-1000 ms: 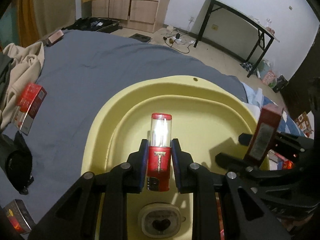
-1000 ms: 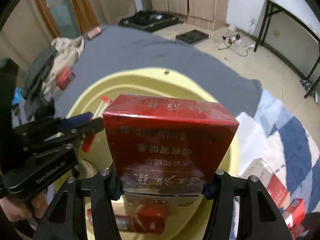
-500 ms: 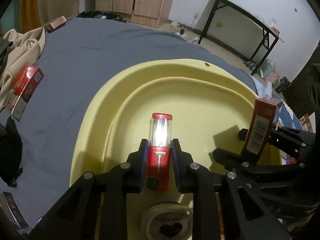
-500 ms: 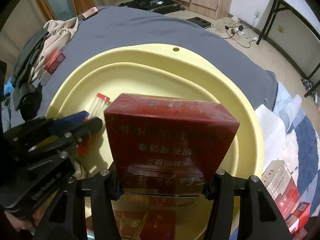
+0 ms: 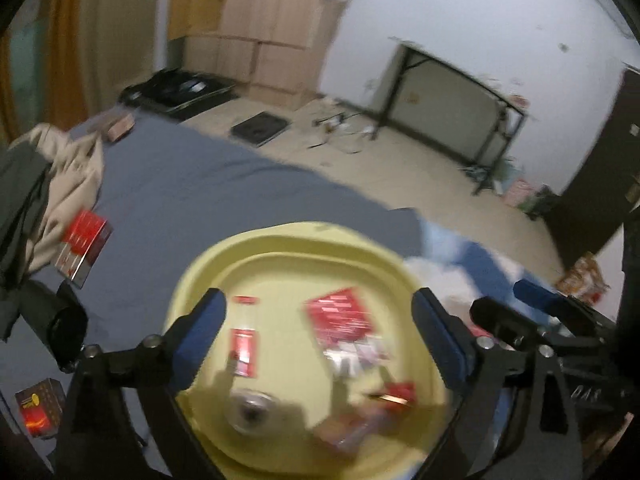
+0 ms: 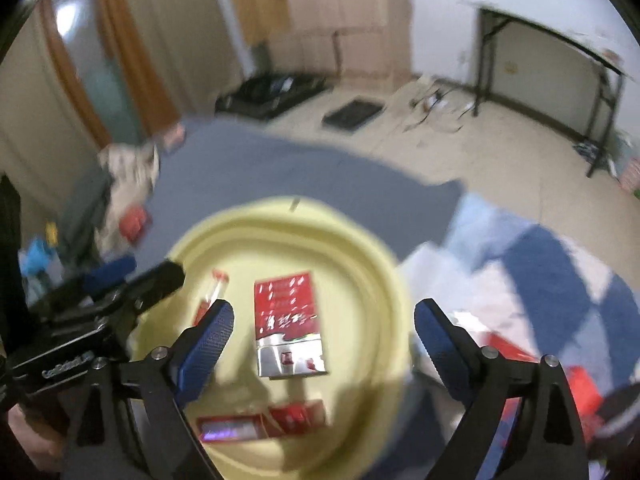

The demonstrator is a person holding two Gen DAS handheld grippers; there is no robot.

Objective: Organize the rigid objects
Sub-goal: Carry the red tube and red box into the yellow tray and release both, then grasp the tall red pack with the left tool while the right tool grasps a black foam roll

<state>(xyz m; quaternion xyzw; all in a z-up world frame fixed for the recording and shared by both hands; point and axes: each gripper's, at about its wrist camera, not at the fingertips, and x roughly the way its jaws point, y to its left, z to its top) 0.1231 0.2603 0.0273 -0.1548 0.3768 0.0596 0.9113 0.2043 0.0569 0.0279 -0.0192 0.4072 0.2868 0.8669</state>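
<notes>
A yellow basin sits on the grey bed; it also shows in the right wrist view. In it lie a red lighter, a red cigarette box, another red box and a round tin. My left gripper is open and empty above the basin. My right gripper is open and empty above the basin. Both views are blurred.
Red boxes lie on the grey sheet at the left and lower left. Clothes are heaped at the far left. More red boxes lie right of the basin on a blue-white cloth.
Both grippers have opened and lifted back. The lighter has left the left gripper and the red box has left the right; both now lie in the basin.
</notes>
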